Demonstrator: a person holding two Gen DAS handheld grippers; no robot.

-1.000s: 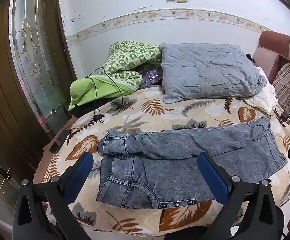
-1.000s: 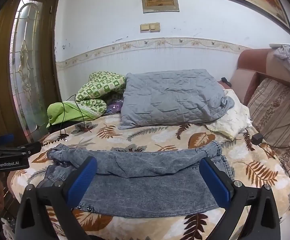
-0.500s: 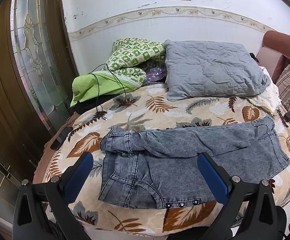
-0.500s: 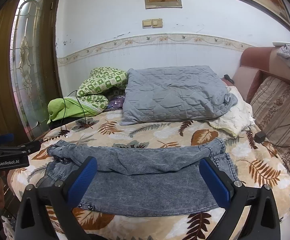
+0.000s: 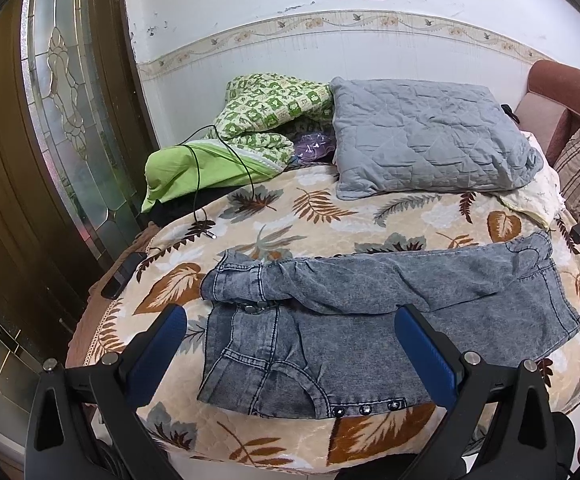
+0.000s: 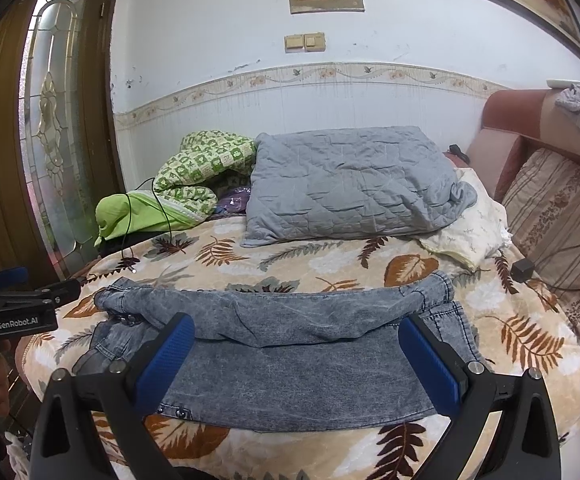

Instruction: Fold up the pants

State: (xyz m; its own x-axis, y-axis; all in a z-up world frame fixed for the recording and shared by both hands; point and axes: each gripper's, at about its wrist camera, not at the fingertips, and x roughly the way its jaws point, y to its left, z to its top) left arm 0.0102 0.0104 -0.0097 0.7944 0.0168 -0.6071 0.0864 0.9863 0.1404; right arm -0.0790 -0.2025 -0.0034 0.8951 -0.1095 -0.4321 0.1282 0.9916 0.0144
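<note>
Left wrist view: the jeans (image 5: 374, 320) lie sideways across the lower middle of the frame on the leafy bedspread (image 5: 330, 216), waistband at the left, cuffs out at the right. The far leg looks bunched and rumpled over the near one. The left gripper (image 5: 290, 344) hangs over the near edge, spread wide with nothing in it.

Right wrist view: same jeans (image 6: 290, 344) fill the lower centre, with the grey pillow (image 6: 350, 184) behind them in the middle. The right gripper (image 6: 296, 354) is wide open too and holds nothing.

My guess is the fold is barely started. I'd pinch waistband and cuff at the same time, pull the top leg flat first, then line up the seams before folding, or the wrinkles get locked in.
</note>
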